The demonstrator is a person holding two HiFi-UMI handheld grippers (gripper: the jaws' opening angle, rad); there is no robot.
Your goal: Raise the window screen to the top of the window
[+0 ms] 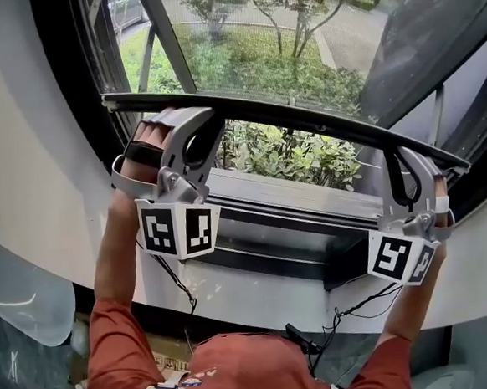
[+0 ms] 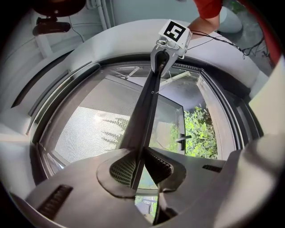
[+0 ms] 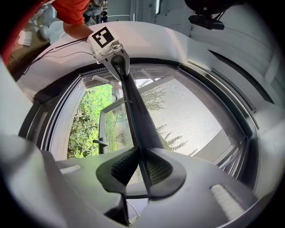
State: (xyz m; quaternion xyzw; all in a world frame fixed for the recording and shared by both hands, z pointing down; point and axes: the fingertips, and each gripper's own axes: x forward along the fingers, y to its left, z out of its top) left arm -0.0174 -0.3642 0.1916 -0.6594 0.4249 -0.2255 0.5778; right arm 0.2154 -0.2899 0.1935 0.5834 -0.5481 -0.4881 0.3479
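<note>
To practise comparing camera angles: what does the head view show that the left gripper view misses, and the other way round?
Only the head view: the person's left hand and the marker cube on the left gripper. Only the left gripper view: the window handle and the left gripper's pads clamped on the bar. Both: that bar, the right gripper gripping its other end, and the bushes outside.

Strong daylight is streaming in through the window [image 1: 76,93], brightening the shrubs [image 1: 299,156] outside while the indoor wall [image 1: 23,165] is sitting in soft, even shade. In both gripper views the fisheye lens is bending the edges into a dark circle, and a sun glint is glaring on the window screen [image 2: 95,118].
</note>
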